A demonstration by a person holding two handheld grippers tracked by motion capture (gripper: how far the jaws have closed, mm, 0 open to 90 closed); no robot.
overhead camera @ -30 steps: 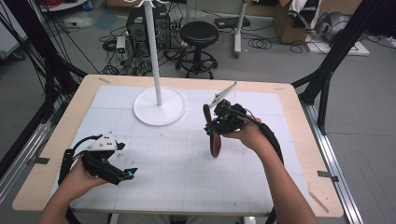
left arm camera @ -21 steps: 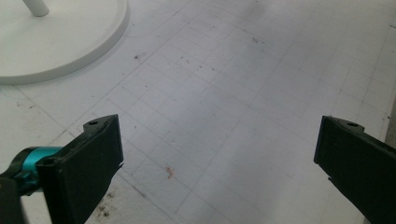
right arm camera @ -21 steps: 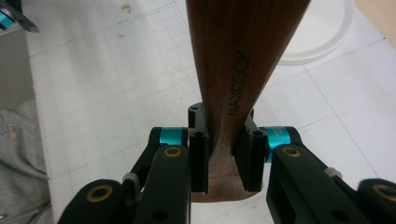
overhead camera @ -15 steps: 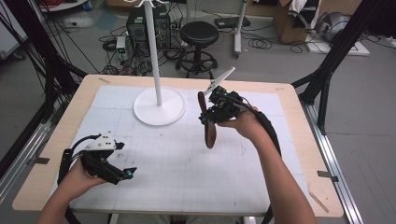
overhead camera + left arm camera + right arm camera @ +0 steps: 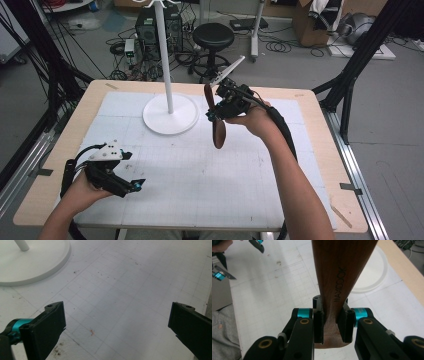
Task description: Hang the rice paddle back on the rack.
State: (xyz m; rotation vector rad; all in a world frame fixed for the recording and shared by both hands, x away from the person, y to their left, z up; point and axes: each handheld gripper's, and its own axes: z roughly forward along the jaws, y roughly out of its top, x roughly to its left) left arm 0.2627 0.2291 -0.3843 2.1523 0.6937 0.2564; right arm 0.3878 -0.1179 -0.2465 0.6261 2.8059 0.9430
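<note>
A person sits at a wooden table covered by a white gridded mat, with a two-jaw gripper in each hand.

The right gripper is raised above the mat, near the middle of the table's far half. Its jaws are clamped on a dark wooden utensil, a spoon or spatula with a flat, widening handle. In the right gripper view the two black pads press on either side of the utensil's narrow part, and the wood broadens above the grip, stamped with lettering. In the high view the utensil hangs roughly upright in the air, clear of the mat, one end above the gripper and the rounded end below it.

Just to the left of it stands a white rack: a thin upright pole on a round flat base, with hook arms at the very top edge of the view.

The left gripper rests low near the table's front left corner, jaws wide apart and holding nothing; its own view looks across bare mat towards the rack's base.

The step in hand appears to be carrying the lifted utensil towards the rack. The next move likely calls for raising it higher and lining it up with a hook, which sits well above the gripper now.
</note>
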